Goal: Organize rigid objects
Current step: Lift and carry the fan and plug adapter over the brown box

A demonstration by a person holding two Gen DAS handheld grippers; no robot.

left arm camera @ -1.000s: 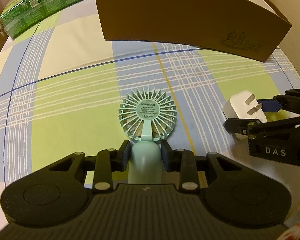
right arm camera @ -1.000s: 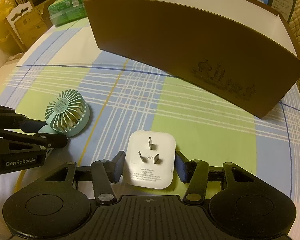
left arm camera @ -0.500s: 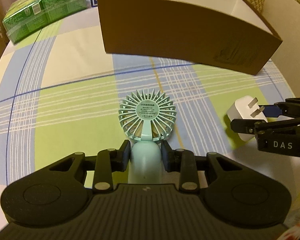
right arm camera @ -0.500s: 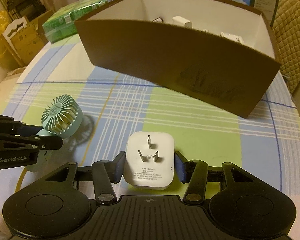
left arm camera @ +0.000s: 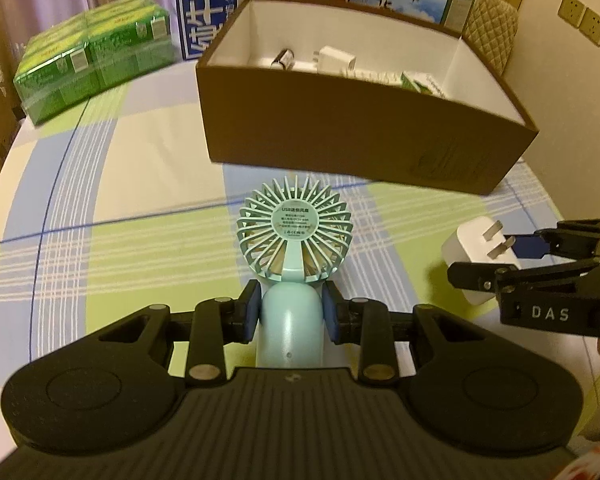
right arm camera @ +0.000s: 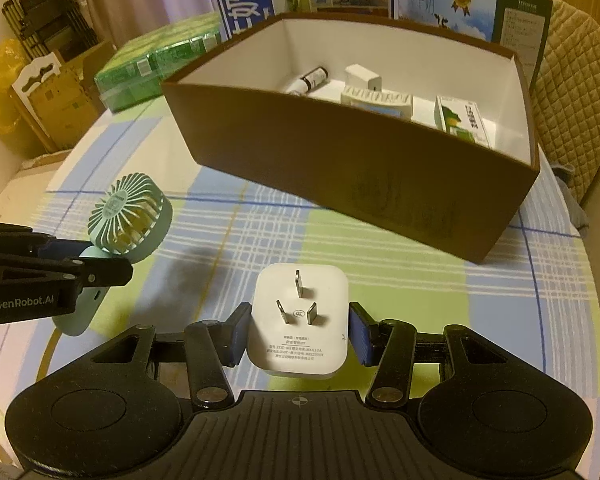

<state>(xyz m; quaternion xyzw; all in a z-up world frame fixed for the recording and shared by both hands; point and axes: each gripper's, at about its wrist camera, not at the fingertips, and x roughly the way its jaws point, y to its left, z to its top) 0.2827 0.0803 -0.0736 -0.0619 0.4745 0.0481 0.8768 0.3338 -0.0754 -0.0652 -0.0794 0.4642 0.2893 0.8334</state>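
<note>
My left gripper [left arm camera: 291,316] is shut on the handle of a mint-green handheld fan [left arm camera: 295,236] and holds it above the checked tablecloth. It also shows in the right wrist view [right arm camera: 130,216]. My right gripper [right arm camera: 298,336] is shut on a white plug adapter [right arm camera: 300,320], prongs up, held above the table; it shows at the right of the left wrist view [left arm camera: 474,254]. A brown cardboard box [right arm camera: 352,160] with a white inside stands ahead of both grippers. It holds a small bottle [right arm camera: 312,78], white adapters [right arm camera: 362,76] and a green-printed carton [right arm camera: 462,120].
A green shrink-wrapped pack [left arm camera: 88,52] lies at the far left of the table. Milk cartons [right arm camera: 244,0] stand behind the box. A quilted chair back [right arm camera: 572,92] is at the right. Cardboard and bags [right arm camera: 40,96] sit off the table's left edge.
Both grippers have risen with their objects, so the box's inside has come into view. The fan and the adapter are off the table.
</note>
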